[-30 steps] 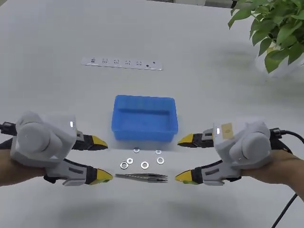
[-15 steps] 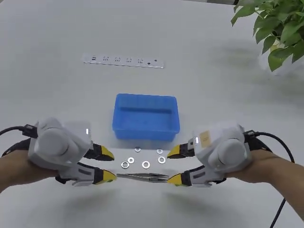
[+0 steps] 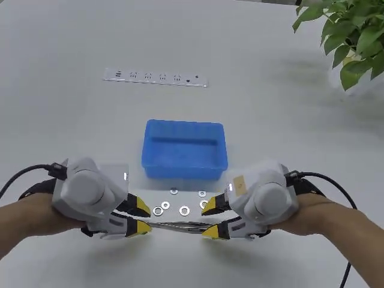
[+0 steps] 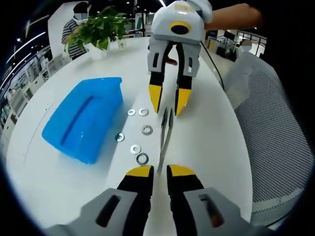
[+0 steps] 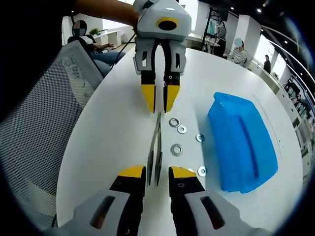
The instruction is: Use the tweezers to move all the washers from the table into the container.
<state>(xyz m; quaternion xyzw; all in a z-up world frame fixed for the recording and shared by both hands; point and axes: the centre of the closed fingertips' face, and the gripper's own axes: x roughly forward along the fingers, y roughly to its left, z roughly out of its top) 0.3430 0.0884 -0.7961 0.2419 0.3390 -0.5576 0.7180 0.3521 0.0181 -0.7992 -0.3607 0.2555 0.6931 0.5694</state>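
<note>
Slim metal tweezers lie flat on the white table, in front of several steel washers. Behind those stands the blue container. My left gripper straddles the tweezers' left end, jaws a little apart. At the opposite end, my right gripper is also open around the tweezers. In the left gripper view the tweezers run from my left gripper to the right gripper, with washers and container beside them. The right gripper view shows the right gripper, tweezers, left gripper, washers and container.
A white power strip lies behind the container. A leafy plant stands at the far right corner. A mesh chair stands off the near table edge. Cables trail from both grippers.
Both grippers have come inward from the sides to the two ends of the tweezers, and their jaws have narrowed. The tweezers and washers have not moved.
</note>
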